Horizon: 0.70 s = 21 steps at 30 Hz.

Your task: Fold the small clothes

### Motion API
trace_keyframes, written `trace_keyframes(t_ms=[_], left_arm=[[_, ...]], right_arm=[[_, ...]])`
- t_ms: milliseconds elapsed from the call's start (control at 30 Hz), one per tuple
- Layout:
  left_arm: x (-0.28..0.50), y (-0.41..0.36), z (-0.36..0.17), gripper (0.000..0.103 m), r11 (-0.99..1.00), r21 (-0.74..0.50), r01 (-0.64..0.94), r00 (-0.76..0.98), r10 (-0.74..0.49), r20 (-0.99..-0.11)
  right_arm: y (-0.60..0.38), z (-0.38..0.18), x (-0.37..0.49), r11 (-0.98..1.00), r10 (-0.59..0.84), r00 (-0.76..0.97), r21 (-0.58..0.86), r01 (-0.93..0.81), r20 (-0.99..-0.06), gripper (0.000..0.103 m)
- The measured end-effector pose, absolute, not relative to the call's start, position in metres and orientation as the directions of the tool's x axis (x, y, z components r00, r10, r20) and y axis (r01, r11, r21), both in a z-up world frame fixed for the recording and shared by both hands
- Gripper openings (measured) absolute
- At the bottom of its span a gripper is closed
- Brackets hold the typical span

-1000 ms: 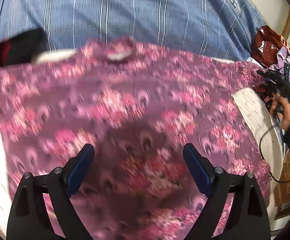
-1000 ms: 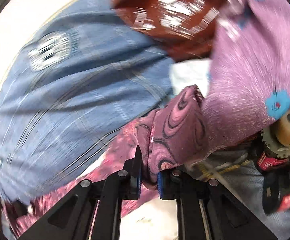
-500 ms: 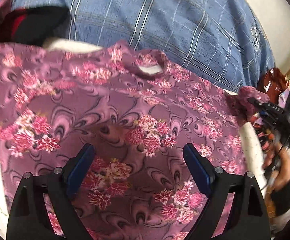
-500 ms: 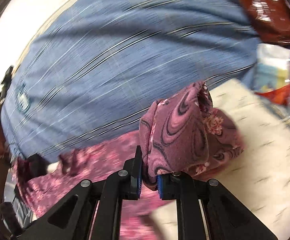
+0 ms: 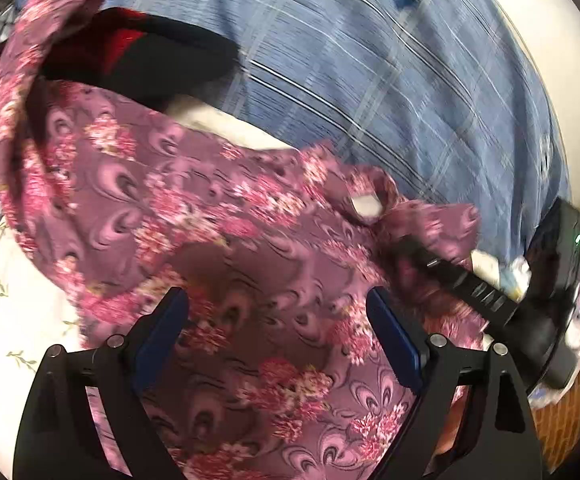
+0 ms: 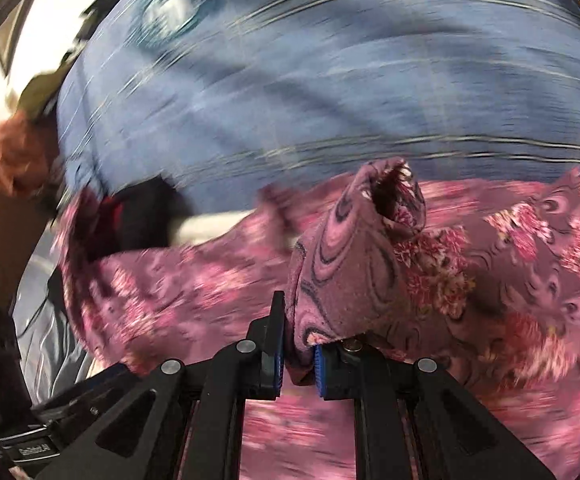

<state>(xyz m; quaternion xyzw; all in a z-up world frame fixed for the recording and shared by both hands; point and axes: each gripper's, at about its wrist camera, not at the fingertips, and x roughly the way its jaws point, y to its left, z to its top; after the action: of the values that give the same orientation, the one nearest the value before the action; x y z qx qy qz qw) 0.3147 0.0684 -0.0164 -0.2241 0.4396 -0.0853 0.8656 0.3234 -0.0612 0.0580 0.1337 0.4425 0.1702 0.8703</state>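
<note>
A blue plaid cloth (image 5: 390, 80) is seen filling the far side of both views, spread over the bed (image 5: 18, 320), whose pale leaf-print sheet is left bare at the near left edge. The purple floral top (image 5: 218, 240) is laid across the middle of the bed, its neck opening (image 5: 364, 204) turned toward the plaid cloth and its left sleeve (image 5: 30, 40) lifted up over a black and red garment (image 5: 138, 56) at the far left. The left gripper (image 5: 278, 332) is held wide above the top's body, with nothing between its pads. The right gripper (image 6: 298, 356) is clamped narrowly on a bunched fold of the top (image 6: 354, 264), raised off the bed. Much of both views is blurred.
</note>
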Motion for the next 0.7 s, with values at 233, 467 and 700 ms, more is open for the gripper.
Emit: trace_keyframes(t_ms=[233,467,700], left_arm=[[0.319,0.102,-0.019,0.09,0.84,-0.527,-0.129,0.617,-0.349,-0.706],[0.322,0.088,-0.028,0.09,0.833,-0.546,-0.087,0.571,-0.407,-0.713],[0.342,0.047,-0.032,0.09,0.807,-0.589,-0.048,0.509,-0.488,-0.709]], right_arm=[[0.002,0.026,0.32,0.879,0.477,0.398,0.425,-0.216,-0.784,0.042],[-0.068,0.056,0.277,0.829,0.552,0.415,0.528,-0.182,-0.723,0.047],[-0.216,0.052,0.245,0.782,0.477,0.551,0.617,0.091,-0.685,0.052]])
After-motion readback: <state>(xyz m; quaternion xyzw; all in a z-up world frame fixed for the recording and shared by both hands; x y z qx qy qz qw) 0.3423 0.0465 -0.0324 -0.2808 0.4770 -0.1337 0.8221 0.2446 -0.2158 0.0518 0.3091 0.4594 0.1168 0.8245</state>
